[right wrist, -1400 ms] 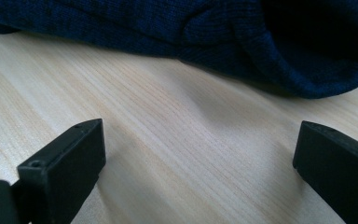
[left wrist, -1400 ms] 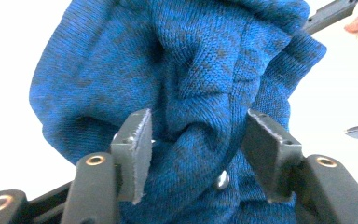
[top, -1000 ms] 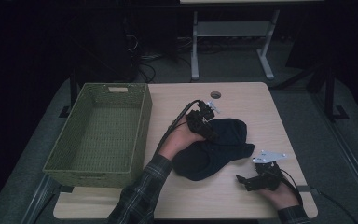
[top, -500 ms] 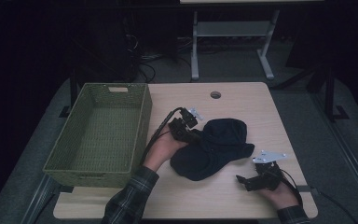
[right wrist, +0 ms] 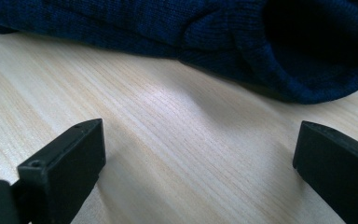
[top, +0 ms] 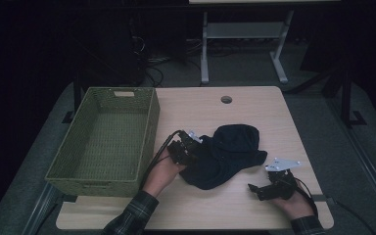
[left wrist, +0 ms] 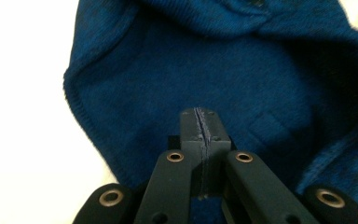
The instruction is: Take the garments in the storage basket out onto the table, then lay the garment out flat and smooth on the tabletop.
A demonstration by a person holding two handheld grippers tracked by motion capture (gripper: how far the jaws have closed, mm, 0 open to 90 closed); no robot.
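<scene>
Dark blue knit garment, crumpled, lying on the table's near-right part

We are looking at a light wooden table with a small round hole near its far edge, standing on a grey floor. Behind it, the room is staying very dark, and we are seeing a pale metal frame and some cables lying on the floor.
</scene>
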